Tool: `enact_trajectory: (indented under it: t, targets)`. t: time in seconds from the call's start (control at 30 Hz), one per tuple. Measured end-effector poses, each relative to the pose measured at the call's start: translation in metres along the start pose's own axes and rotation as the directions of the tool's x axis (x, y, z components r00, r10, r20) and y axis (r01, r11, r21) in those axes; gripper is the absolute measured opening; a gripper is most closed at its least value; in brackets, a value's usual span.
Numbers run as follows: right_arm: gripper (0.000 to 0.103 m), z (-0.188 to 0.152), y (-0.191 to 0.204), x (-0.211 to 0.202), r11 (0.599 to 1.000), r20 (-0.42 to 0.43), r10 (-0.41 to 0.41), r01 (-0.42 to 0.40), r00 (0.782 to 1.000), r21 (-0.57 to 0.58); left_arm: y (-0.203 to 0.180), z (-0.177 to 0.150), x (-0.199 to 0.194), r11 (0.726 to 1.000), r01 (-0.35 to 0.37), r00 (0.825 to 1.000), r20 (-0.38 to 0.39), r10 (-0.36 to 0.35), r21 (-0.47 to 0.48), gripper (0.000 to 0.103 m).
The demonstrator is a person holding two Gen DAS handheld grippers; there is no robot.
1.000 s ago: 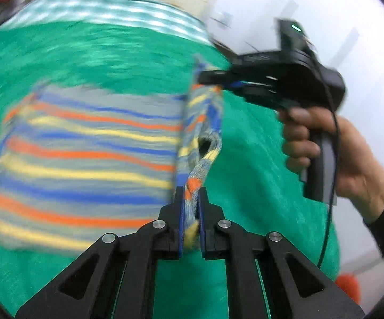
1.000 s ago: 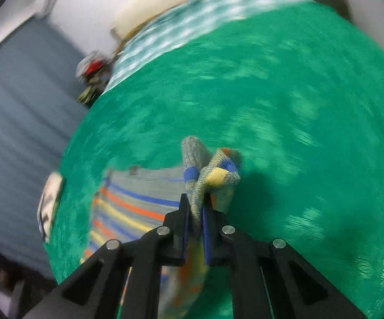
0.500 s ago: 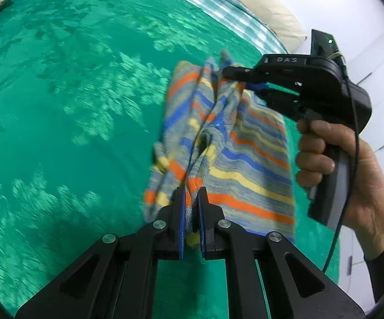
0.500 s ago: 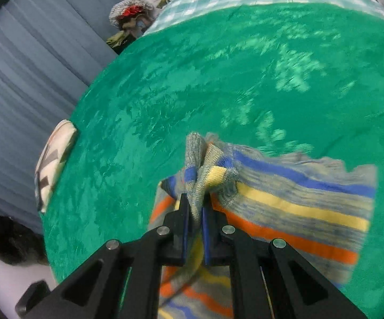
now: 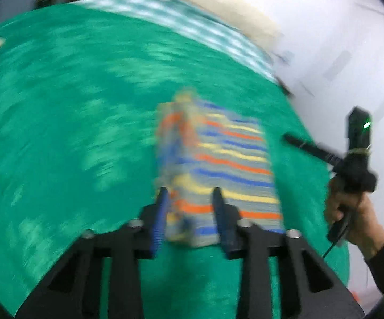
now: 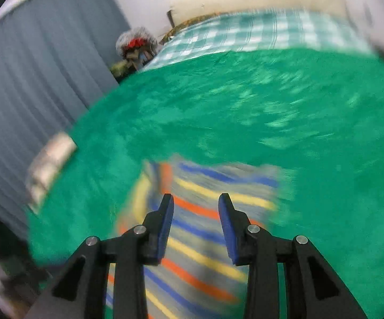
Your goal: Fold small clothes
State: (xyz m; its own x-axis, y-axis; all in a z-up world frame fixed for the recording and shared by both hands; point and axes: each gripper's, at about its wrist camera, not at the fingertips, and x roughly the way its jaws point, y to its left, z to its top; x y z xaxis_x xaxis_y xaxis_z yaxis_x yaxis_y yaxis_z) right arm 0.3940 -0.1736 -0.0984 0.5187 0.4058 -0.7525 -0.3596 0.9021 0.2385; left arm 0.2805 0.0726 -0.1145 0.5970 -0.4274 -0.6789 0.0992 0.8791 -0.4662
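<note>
Grey knitted garment with orange, yellow and blue stripes (image 5: 226, 170) lying at lower centre on green patterned bedspread (image 5: 72, 122), left gripper (image 5: 190, 199) jaws opening, cloth released, right gripper (image 6: 195, 204) jaws opening above stripes, gripping nothing, person's hand (image 5: 351, 210) at right edge.
</note>
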Motion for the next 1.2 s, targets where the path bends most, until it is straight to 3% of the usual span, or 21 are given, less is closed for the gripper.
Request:
enact_trajectory:
  t: [0.03, 0.1, 0.17, 0.23, 0.3, 0.37, 0.47, 0.53, 0.6, 0.7, 0.73, 0.8, 0.9, 1.03, 1.1, 1.13, 1.17, 1.2]
  targets:
    - [0.036, -0.009, 0.000, -0.005, 1.000, -0.014, -0.009, 0.009, 1.000, -0.022, -0.012, 0.011, 0.012, 0.998, 0.044, 0.999, -0.015, -0.043, 0.043, 0.025]
    - [0.036, -0.027, 0.005, -0.011, 0.998, -0.053, 0.020, -0.023, 0.998, -0.059, -0.017, 0.028, 0.034, 0.996, 0.061, 0.998, -0.040, -0.058, 0.071, 0.021]
    - [0.035, -0.041, 0.012, -0.006, 0.994, -0.083, 0.065, -0.071, 0.994, -0.079, -0.009, 0.048, 0.076, 0.998, 0.021, 0.995, -0.099, -0.016, 0.053, 0.010]
    - [0.035, -0.055, 0.016, 0.014, 0.992, -0.130, 0.088, -0.098, 0.988, -0.077, 0.014, 0.058, 0.109, 0.997, -0.071, 0.985, -0.155, 0.073, 0.021, 0.002]
    - [0.035, -0.073, 0.012, 0.048, 0.997, -0.207, 0.053, -0.062, 0.977, -0.039, 0.030, 0.063, 0.121, 0.998, -0.064, 0.980, -0.191, 0.059, -0.018, 0.002]
    - [0.035, -0.070, 0.014, 0.049, 0.997, -0.192, 0.054, -0.065, 0.980, -0.050, 0.029, 0.073, 0.108, 0.998, -0.058, 0.984, -0.166, 0.058, 0.003, 0.002]
    - [0.035, -0.048, 0.007, 0.031, 0.995, -0.139, 0.092, -0.097, 0.986, -0.029, 0.020, 0.087, 0.090, 0.999, -0.013, 0.993, -0.117, 0.018, 0.041, 0.009]
    - [0.035, -0.028, -0.002, 0.029, 0.998, -0.095, 0.050, -0.053, 0.994, -0.026, 0.015, 0.096, 0.097, 0.999, 0.002, 0.993, -0.115, 0.004, 0.054, 0.022]
    - [0.035, -0.009, -0.013, 0.042, 1.000, -0.090, 0.017, -0.016, 0.996, 0.006, 0.009, 0.109, 0.118, 0.995, -0.047, 0.992, -0.112, 0.057, 0.088, 0.032]
    - [0.035, 0.007, -0.033, 0.087, 0.994, -0.157, -0.041, 0.055, 0.987, 0.091, 0.031, 0.115, 0.153, 0.983, -0.182, 0.968, -0.168, 0.186, 0.038, 0.031]
    - [0.035, 0.004, -0.041, 0.107, 0.989, -0.215, -0.033, 0.063, 0.976, 0.136, 0.039, 0.116, 0.156, 0.981, -0.194, 0.964, -0.184, 0.193, 0.014, 0.033]
    - [0.035, 0.002, -0.043, 0.111, 0.986, -0.204, -0.052, 0.083, 0.978, 0.147, 0.048, 0.121, 0.147, 0.987, -0.154, 0.971, -0.189, 0.143, -0.043, 0.033]
    - [0.035, 0.002, -0.026, 0.079, 0.991, -0.158, -0.066, 0.083, 0.985, 0.104, 0.043, 0.107, 0.094, 0.994, -0.104, 0.987, -0.124, 0.106, 0.022, 0.035]
    - [0.035, -0.029, 0.010, 0.011, 0.998, -0.083, -0.067, 0.068, 0.994, 0.004, 0.031, 0.059, 0.043, 0.991, -0.063, 0.989, -0.126, 0.078, 0.120, 0.048]
    - [0.035, -0.054, 0.029, -0.008, 0.999, -0.090, -0.041, 0.039, 0.995, -0.017, 0.026, 0.031, 0.035, 0.980, -0.094, 0.981, -0.153, 0.122, 0.175, 0.048]
    - [0.035, -0.073, 0.040, -0.015, 0.999, -0.101, -0.026, 0.024, 0.995, -0.024, 0.029, 0.015, 0.040, 0.968, -0.156, 0.965, -0.180, 0.192, 0.195, 0.045]
    - [0.035, -0.089, 0.048, -0.015, 1.000, -0.119, -0.020, 0.017, 0.993, -0.026, 0.034, 0.008, 0.041, 0.962, -0.191, 0.953, -0.198, 0.230, 0.196, 0.041]
    - [0.036, -0.109, 0.055, -0.010, 1.000, -0.168, -0.013, 0.008, 0.986, -0.029, 0.042, -0.001, 0.045, 0.954, -0.238, 0.934, -0.228, 0.276, 0.181, 0.026]
